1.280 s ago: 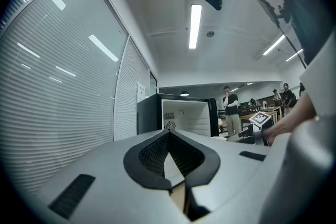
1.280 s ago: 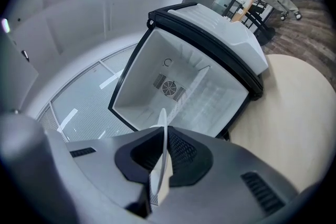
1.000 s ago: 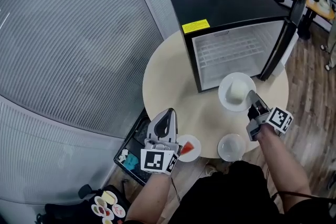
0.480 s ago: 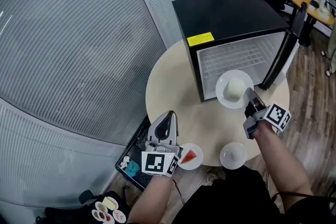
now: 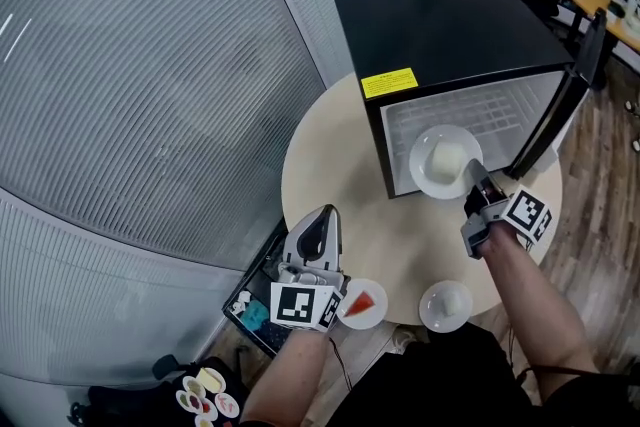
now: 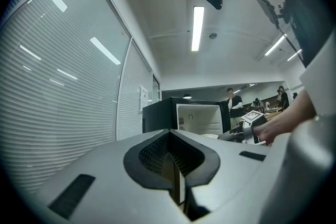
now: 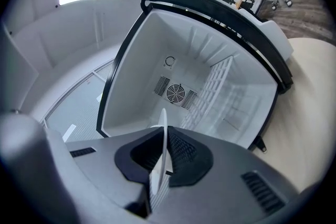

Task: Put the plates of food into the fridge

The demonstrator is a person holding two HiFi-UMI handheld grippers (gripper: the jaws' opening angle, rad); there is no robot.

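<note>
A black mini fridge (image 5: pixel 440 25) stands on the round beige table (image 5: pixel 320 165) with its door (image 5: pixel 572 105) swung open to the right. My right gripper (image 5: pixel 474 187) is shut on the rim of a white plate (image 5: pixel 443 160) of pale food, held at the mouth of the fridge. In the right gripper view the plate rim (image 7: pixel 161 155) runs edge-on between the jaws, and the white fridge interior (image 7: pixel 210 92) lies straight ahead. My left gripper (image 5: pixel 322 220) (image 6: pixel 176 176) is shut and holds nothing, just left of a plate with a red piece (image 5: pixel 362 303). A third plate with white food (image 5: pixel 446 305) sits near the table's front edge.
A black crate (image 5: pixel 252 307) with small items sits on the floor under the table's left side. Several small dishes (image 5: pixel 205 395) lie on the floor further left. A ribbed wall (image 5: pixel 150 115) curves along the left. People (image 6: pixel 231 99) stand far behind the fridge.
My right gripper has carried the plate of pale food forward, from in front of the fridge up to its opening. The left gripper has stayed where it was.
</note>
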